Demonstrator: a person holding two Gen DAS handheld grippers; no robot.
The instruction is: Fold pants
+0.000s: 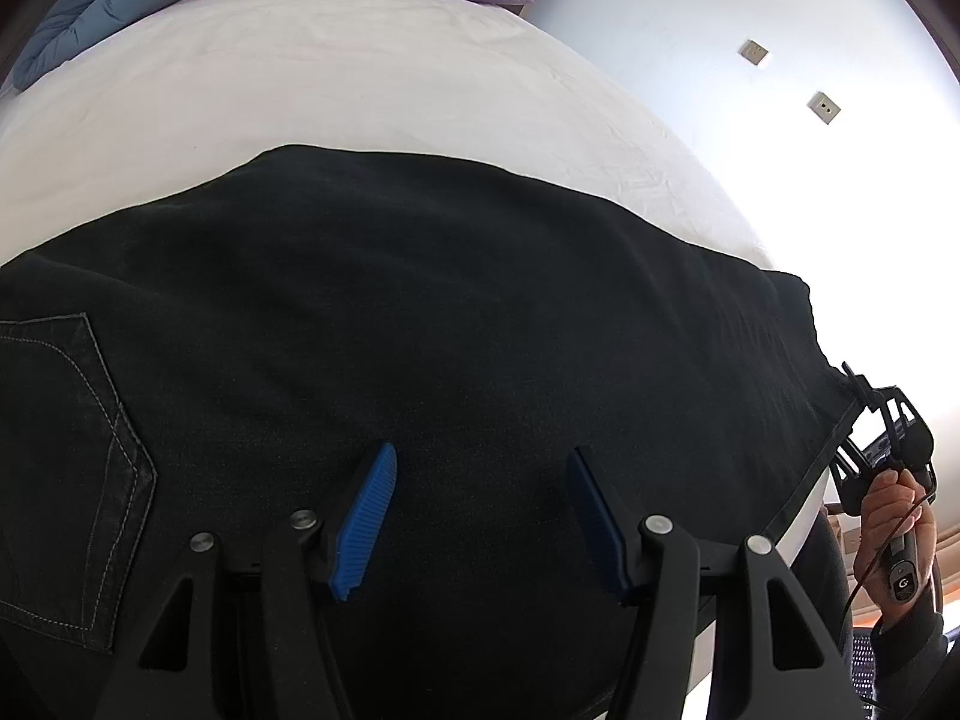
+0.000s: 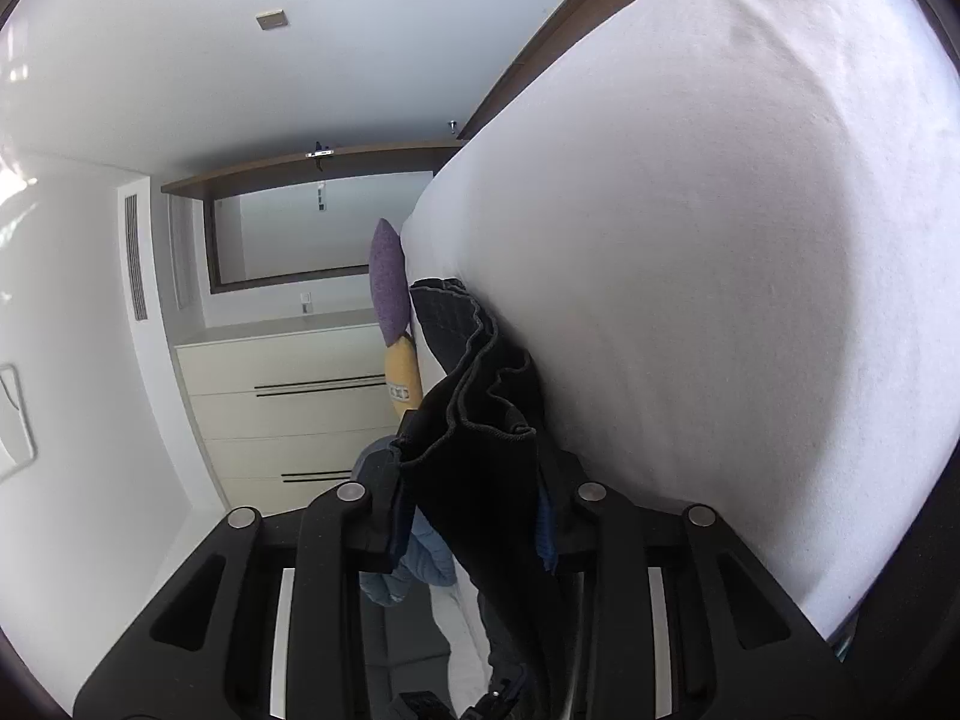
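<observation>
While the left gripper (image 1: 480, 498) hovers with blue pads spread and holding nothing, the black denim pants (image 1: 420, 312) lie flat directly beneath and ahead of it on the white-sheeted bed (image 1: 336, 78), long axis running left to right, hem at the bed's right edge, where the right gripper (image 1: 882, 420) is nearer. Bare sheet lies beyond toward the pillows. From the right wrist, the right gripper (image 2: 474, 516) is clenched on the hem (image 2: 474, 414), lifted beside the bed's edge (image 2: 720, 240).

Right claw (image 2: 474, 516) clamped on black pants (image 2: 480, 432) beside white bed (image 2: 720, 240)
</observation>
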